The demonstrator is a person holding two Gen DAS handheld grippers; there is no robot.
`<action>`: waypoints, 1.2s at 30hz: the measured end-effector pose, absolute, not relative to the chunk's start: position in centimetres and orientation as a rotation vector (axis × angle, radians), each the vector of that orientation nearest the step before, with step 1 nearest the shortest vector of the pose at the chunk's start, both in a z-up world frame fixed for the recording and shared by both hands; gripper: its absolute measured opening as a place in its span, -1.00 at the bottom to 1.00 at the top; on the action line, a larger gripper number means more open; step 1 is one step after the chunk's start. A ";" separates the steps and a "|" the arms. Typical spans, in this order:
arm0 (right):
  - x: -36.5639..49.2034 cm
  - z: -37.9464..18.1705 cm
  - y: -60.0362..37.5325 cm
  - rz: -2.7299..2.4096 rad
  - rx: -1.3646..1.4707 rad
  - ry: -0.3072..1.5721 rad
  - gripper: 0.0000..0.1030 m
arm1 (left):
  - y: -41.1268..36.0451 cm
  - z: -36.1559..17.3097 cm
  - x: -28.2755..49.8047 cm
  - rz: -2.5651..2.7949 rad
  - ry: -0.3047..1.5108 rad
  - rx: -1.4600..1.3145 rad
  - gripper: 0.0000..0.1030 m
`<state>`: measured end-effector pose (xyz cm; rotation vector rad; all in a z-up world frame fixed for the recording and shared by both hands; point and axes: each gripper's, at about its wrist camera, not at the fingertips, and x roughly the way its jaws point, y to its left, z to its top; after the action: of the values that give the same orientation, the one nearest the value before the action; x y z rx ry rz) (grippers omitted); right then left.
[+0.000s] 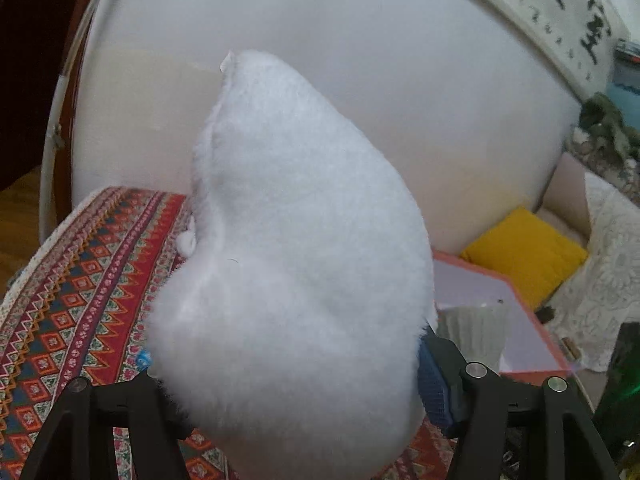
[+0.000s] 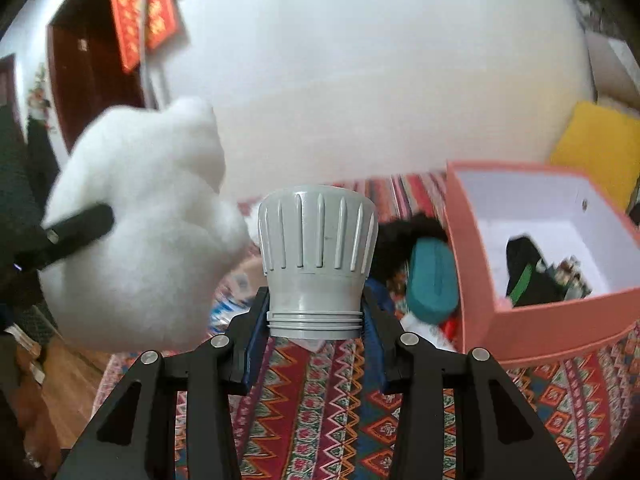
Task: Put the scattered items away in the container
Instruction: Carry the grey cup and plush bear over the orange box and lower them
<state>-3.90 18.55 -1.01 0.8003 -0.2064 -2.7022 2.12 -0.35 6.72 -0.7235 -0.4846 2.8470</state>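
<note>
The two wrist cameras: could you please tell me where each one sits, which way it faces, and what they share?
Left wrist: on the left gripper, looking forward along its jaws, which are shut on the white plush toy; beyond, the patterned cloth and wall.
Right wrist: on the right gripper, jaws shut on the grey ribbed cap, facing the pink box.
Shared: plush toy, pink box, yellow cushion, cloth.
</note>
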 end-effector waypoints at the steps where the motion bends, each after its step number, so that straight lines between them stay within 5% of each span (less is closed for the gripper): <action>1: -3.2 -0.2 18.6 -2.705 0.764 -0.201 -0.14 | 0.1 7.2 2.7 2.841 -0.478 -0.709 0.37; 21: 10.3 10.1 33.4 -3.012 0.397 -0.343 -0.14 | 17.3 11.6 0.3 2.531 -0.289 -0.684 0.38; 29: 5.9 10.3 42.2 -3.180 0.450 -0.375 -0.13 | 24.6 9.8 -7.2 2.437 -0.199 -0.853 0.39; 36: -3.6 6.2 49.2 -3.156 0.846 -0.532 -0.13 | 30.9 4.7 -15.4 2.418 -0.054 -1.046 0.39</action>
<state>-3.65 49.19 6.22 0.8461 -0.5316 -3.1559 -15.35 30.88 4.71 -1.0461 -0.0537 2.4177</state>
